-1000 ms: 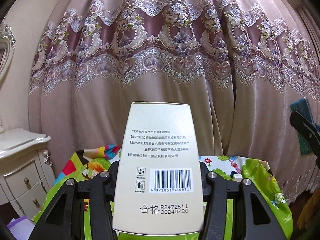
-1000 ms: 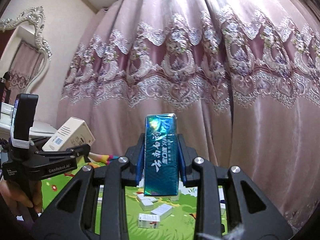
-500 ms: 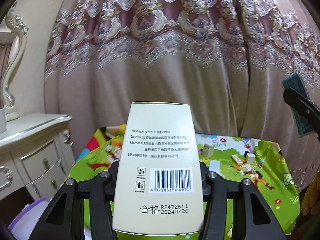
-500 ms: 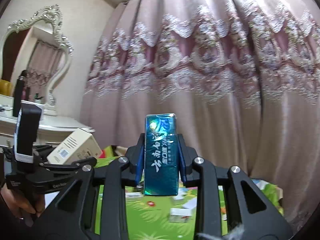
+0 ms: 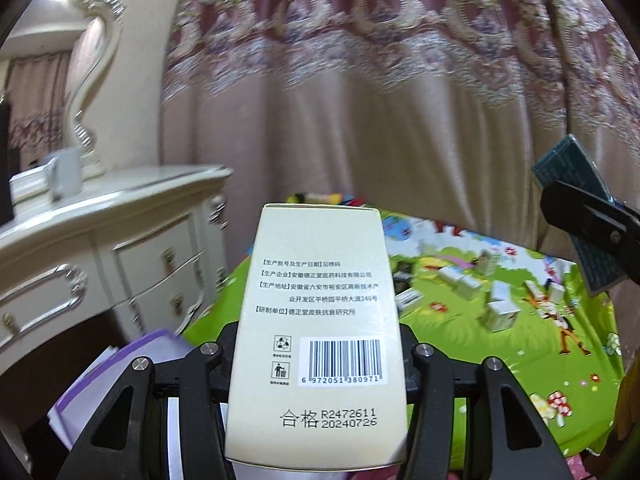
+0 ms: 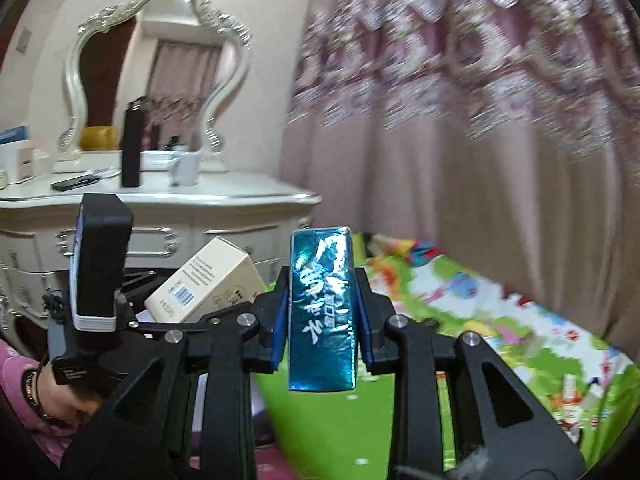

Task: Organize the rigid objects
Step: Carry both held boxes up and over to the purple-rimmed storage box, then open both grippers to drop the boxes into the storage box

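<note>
Holding one cream box (image 5: 320,344); one blue box (image 6: 323,312).

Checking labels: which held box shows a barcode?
The cream box in the left hand-held gripper; the shiny blue box in the right hand-held gripper shows only lettering.

Curtain pattern (image 6: 500,72) motion-blurred, small boxes (image 5: 500,314) on mat indistinct, cream box (image 5: 318,344) base cut off.

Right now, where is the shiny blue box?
Clamped upright in the right gripper, the blue box is above the green mat, right of the cream box.
</note>
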Tool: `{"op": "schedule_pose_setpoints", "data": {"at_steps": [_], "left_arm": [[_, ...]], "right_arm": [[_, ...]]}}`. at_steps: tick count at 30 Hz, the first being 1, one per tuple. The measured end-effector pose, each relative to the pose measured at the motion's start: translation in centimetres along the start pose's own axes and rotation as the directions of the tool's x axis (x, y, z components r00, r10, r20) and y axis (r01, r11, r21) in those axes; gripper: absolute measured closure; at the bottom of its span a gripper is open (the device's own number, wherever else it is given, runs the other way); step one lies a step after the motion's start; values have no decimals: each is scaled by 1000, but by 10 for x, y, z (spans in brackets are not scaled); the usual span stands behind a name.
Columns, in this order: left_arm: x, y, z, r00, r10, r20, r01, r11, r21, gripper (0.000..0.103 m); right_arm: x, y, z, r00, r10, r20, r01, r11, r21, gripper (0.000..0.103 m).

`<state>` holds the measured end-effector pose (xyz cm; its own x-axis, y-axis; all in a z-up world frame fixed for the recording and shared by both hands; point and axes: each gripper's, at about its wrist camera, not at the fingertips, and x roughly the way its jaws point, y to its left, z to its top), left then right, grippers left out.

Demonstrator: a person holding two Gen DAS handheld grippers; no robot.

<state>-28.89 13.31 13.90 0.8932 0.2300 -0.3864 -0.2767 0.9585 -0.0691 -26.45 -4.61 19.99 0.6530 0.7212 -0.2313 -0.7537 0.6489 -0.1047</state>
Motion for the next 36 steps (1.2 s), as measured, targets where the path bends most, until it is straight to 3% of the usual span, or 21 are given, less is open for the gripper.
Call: {"op": "schedule_pose_setpoints", "data": {"at_steps": [4,9,16,27,36], "left_arm": [[1,29,-13,997,56,-54,-58,998,-39,50],[0,63,-36,983,108,-150,-122,989,-87,50],[4,93,-65,953,140,-269,-181,974,-134,50],[17,125,-95,906,164,-390,-260,943,-207,50],[19,139,-104,876,216,-431,-330,921,-209,50]], "right_arm": [[19,21,1,995,81,-51,-82,996,-23,70],[44,49,-2,970,190,-153,-197,980,-33,70],[85,83,-16,903,289,-319,-322,945,-57,70],[122,122,-57,795,347,-497,-424,904,-46,70],[128,140,-77,748,386,-540,-481,876,-39,70]]}}
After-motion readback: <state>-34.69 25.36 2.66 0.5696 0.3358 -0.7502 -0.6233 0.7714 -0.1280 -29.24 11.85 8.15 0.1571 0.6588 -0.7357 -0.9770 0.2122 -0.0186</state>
